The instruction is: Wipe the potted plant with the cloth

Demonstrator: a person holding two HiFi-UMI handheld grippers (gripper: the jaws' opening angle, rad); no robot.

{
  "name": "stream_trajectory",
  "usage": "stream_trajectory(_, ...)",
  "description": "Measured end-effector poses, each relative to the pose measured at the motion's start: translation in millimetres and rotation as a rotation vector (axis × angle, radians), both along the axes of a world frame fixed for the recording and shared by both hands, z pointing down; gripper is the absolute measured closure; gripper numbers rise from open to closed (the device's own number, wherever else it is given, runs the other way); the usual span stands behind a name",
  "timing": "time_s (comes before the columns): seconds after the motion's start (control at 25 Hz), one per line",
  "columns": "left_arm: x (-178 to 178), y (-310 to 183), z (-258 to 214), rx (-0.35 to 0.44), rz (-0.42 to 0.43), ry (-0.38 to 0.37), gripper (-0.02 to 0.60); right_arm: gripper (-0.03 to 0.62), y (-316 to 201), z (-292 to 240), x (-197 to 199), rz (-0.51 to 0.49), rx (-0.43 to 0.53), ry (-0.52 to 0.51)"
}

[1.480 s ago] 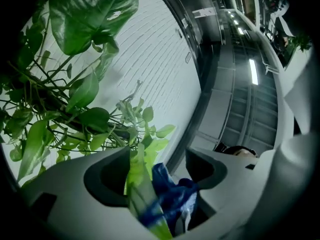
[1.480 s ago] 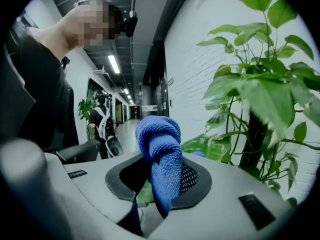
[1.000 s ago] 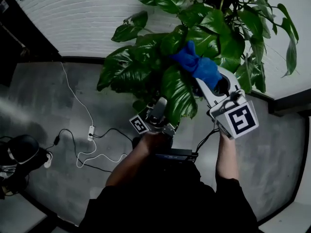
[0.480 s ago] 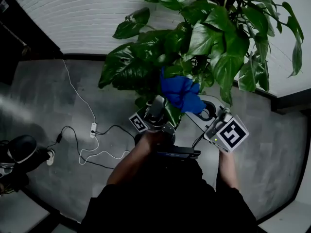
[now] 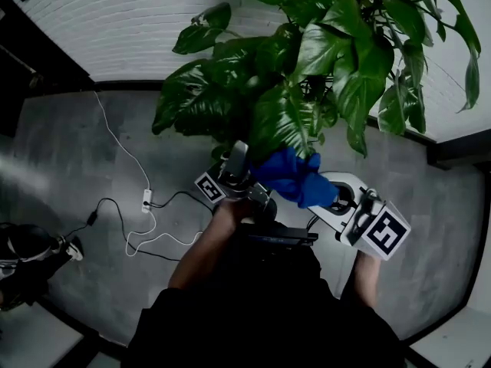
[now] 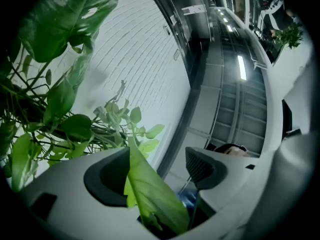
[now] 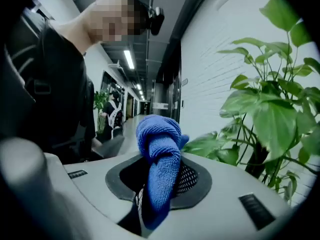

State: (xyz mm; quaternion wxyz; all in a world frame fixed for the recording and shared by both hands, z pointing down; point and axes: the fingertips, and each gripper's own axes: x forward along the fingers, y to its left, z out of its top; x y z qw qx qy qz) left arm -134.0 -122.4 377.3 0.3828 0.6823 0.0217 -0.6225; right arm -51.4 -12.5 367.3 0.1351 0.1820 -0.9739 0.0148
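While my left gripper (image 6: 155, 171) points up under the potted plant (image 5: 307, 67), jaws wide apart, one green leaf (image 6: 150, 194) loose between them, my right gripper (image 7: 160, 176) sits just below the plant's low leaves, jaws squeezed tight on the blue cloth (image 5: 293, 176).

No legible writing

The left marker cube (image 5: 209, 189) and right marker cube (image 5: 383, 234), below the potted plant (image 5: 307, 52), bear only black-and-white square patterns.

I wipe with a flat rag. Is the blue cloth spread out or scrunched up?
Scrunched up: the blue fuzzy cloth sits as a thick wad pinched between the right gripper's fingers.
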Motion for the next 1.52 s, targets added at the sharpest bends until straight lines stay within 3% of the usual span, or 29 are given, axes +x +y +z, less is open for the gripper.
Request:
stream_trajectory(0.16, -10.9, 4.0, 2.0, 0.002, -0.001, 0.008, 0.227, 0.476, 2.5, -77.5, 16.9, -0.008, 0.144, -0.166)
stream_trajectory(0.28, -11.1, 13.6, -1.2, 0.029, 0.031, 0.017, 0.227, 0.476, -12.4, -124.0, 22.3, 0.085, 0.275, -0.243)
stream_trajectory(0.36, -12.1, 20.4, -5.3, 0.047, 0.052, 0.024, 0.227, 0.476, -32.6, -127.9, 16.6, 0.178, 0.341, -0.167)
stream_trajectory(0.44, -14.5, 27.3, -10.4, 0.062, 0.067, 0.030, 0.227, 0.474, -52.6, -106.0, 1.1, 0.228, 0.368, 0.000)
stream_trajectory(0.52, -18.3, 32.8, -15.1, 0.073, 0.072, 0.038, 0.227, 0.474, -62.0, -69.0, -20.7, 0.204, 0.353, 0.157)
stream_trajectory(0.64, -26.2, 36.0, -16.7, 0.067, 0.080, 0.070, 0.227, 0.476, -55.3, -13.9, -44.4, 0.161, 0.223, 0.252)
stream_trajectory(0.88, -29.5, 32.7, -13.6, 0.042, 0.110, 0.112, 0.227, 0.475, -27.5, 26.8, -62.4, 0.074, 0.150, 0.265)
stream_trajectory(1.08, -27.1, 32.6, -11.8, 0.044, 0.115, 0.088, 0.227, 0.476, -8.8, 39.6, -64.2, 0.049, 0.111, 0.298)
stream_trajectory(1.4, -32.1, 31.7, -7.8, 0.059, 0.095, 0.055, 0.227, 0.476, 22.3, 67.2, -66.4, -0.061, 0.004, 0.366)
stream_trajectory(1.52, -34.8, 27.4, -1.5, 0.052, 0.087, 0.039, 0.227, 0.476, 30.9, 59.8, -59.8, -0.125, 0.008, 0.378)
